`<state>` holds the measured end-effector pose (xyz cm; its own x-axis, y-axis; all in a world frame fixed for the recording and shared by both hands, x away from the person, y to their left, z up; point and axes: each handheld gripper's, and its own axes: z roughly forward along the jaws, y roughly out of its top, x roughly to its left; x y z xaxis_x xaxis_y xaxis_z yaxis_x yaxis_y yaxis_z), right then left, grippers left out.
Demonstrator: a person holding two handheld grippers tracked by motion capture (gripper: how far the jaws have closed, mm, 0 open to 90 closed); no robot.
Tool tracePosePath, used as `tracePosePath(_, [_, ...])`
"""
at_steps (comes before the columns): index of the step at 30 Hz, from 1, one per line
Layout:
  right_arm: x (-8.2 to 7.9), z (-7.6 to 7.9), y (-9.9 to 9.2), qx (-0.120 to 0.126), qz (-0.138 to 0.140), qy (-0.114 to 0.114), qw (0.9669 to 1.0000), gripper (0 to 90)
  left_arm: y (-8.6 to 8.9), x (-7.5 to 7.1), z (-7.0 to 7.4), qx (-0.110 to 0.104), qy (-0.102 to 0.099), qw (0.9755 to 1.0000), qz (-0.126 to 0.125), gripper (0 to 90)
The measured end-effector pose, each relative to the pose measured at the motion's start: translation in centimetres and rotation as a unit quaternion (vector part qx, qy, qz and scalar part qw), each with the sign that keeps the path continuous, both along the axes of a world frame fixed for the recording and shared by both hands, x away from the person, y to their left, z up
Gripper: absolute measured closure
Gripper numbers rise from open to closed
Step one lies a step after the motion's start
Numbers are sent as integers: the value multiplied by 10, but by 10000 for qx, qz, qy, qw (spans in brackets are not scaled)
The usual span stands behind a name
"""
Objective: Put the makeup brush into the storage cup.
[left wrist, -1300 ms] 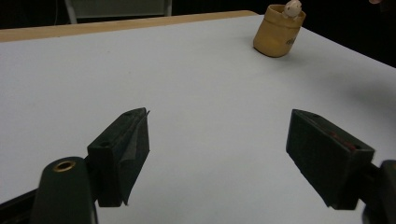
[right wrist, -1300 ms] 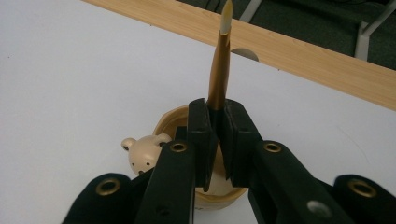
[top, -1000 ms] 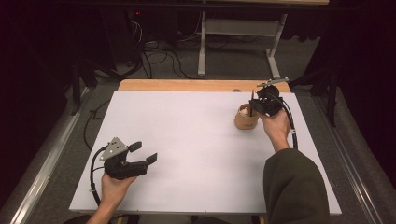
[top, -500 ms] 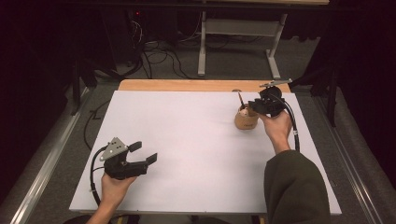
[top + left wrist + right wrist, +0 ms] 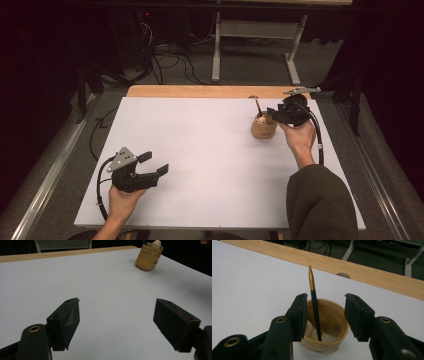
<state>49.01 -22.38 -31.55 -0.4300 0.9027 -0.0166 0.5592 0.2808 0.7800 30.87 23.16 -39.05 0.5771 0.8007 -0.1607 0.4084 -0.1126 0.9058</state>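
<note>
A tan cup [image 5: 263, 129] stands at the table's far right, with a dark thin brush [image 5: 258, 106] upright in it. My right gripper [image 5: 274, 113] hovers just right of the cup's rim. In the right gripper view its jaws are open above the cup [image 5: 329, 340]. The brush [image 5: 313, 300], with a gold ferrule and a pale tip, rises between the jaws close to the left one, and a pale round thing [image 5: 308, 327] lies inside the cup. My left gripper [image 5: 156, 163] rests open at the near left, with nothing between its fingers. The cup [image 5: 148, 257] is far off in its view.
A white sheet [image 5: 200, 150] covers the table, and a wooden strip [image 5: 200, 91] runs along its far edge. Cables and table legs [image 5: 217, 45] lie on the dark floor beyond. A metal rail [image 5: 55, 165] runs along the left side.
The brush handle now shows standing above the cup, left of the right gripper. The right gripper has shifted only slightly. The left gripper has not moved.
</note>
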Motion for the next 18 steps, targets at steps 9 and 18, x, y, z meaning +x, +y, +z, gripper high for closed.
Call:
tracePosePath(9, [-4,2,-7,94,-12,-59,9999,472,0,0,0,13,2,10000,2,217])
tracePosePath(18, [-6,2,-11,150,-15,-56,9999,443,-1,0,0,12,1,10000,-2,217])
